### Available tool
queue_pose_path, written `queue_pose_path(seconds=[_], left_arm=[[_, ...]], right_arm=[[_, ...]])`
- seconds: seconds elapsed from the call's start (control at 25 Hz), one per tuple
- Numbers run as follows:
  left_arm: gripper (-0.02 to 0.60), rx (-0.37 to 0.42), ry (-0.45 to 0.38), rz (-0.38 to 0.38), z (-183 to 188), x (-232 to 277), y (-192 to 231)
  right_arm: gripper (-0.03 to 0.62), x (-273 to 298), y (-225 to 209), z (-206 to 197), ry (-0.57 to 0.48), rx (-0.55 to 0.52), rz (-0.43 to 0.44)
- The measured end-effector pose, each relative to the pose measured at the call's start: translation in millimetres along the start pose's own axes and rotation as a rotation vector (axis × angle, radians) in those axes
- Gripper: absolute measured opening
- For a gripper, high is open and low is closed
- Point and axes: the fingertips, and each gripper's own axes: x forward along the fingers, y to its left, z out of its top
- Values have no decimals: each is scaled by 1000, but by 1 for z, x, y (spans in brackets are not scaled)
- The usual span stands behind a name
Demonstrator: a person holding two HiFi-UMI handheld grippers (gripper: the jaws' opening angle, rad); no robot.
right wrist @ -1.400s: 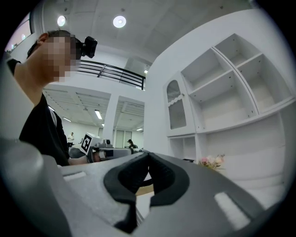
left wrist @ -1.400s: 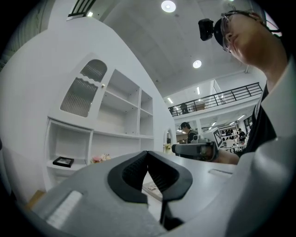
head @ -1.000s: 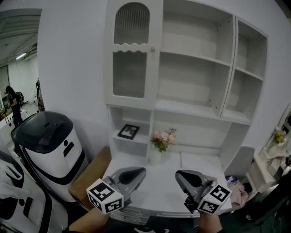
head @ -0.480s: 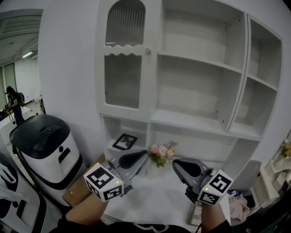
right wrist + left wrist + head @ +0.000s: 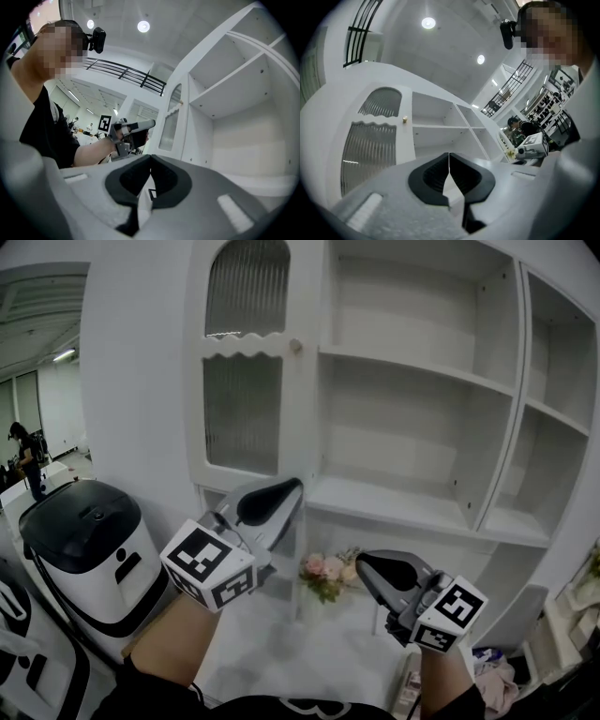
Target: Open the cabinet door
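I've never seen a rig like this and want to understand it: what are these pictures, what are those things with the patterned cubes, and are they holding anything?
There is no robot here. A person holds a two-jaw hand tool, called a gripper, in each hand, and the marker cubes are part of those tools. The head view comes from a camera on the person's head. It shows the left gripper and the right gripper in front of a white cabinet. The other two pictures come from a camera riding on each gripper, looking along its jaws. Both pairs of jaws are closed and hold nothing. The cabinet door, with ribbed glass and a small knob, is shut. Open shelves sit beside it, and a bunch of flowers stands below them.
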Motion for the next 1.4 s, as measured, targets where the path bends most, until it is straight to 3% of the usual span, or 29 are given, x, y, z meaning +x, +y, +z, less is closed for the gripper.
queue_pose_path(seconds=[0.24,0.6,0.72,1.04,1.2,1.4], left_arm=[[3,79,-7,32,19,36,39],[9,192,-32,104,59,67,96],[106,224,-36,102,69,78,106],[158,332,-25,133,78,114,141],[192,424,17,167,76,131,158],[236,429,-1,139,80,144,164]], right_arm=[[-5,7,-24,-1,35,-60,1],[-5,24,-42,14,37,-68,-9],[-5,25,-46,21,36,-82,-27],[-5,23,-59,29,46,-91,-95],[-5,20,-63,28,60,-90,-129],[-5,15,-64,22,72,-86,-173]])
